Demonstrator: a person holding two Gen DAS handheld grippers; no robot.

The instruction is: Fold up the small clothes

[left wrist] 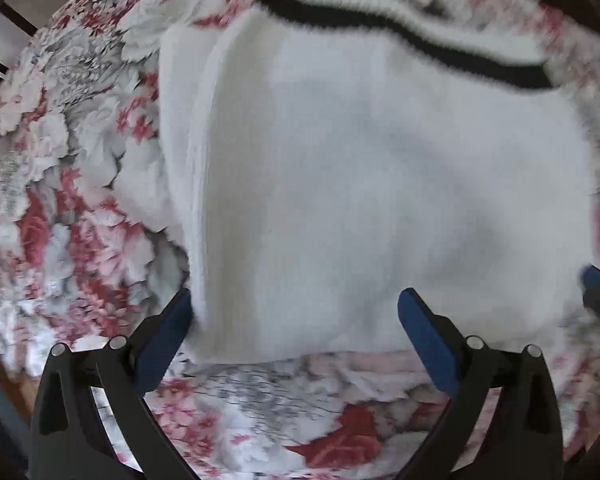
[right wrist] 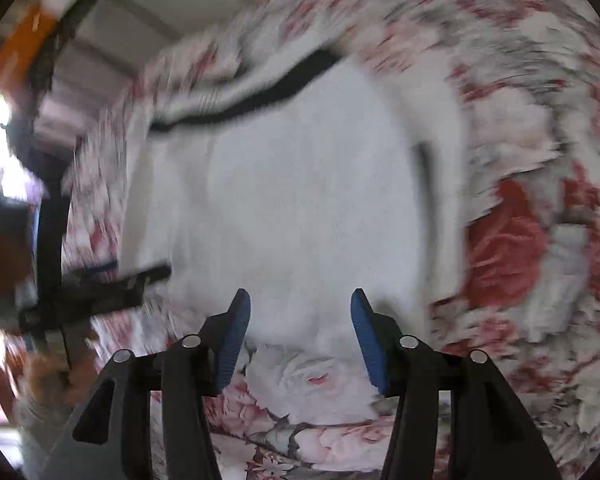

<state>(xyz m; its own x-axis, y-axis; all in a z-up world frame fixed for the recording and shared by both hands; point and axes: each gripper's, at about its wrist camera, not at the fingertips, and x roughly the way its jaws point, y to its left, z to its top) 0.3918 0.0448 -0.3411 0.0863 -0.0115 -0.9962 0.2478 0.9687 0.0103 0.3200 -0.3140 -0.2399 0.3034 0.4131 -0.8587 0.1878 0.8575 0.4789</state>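
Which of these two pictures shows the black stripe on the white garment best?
The left wrist view: the black stripe runs nearly unbroken across the white garment, fairly sharp. The right wrist view shows the same stripe, but smeared by motion blur.

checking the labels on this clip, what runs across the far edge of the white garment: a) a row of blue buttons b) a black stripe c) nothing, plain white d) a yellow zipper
b: a black stripe crosses the far end of the white garment beside its ribbed edge, in both wrist views.
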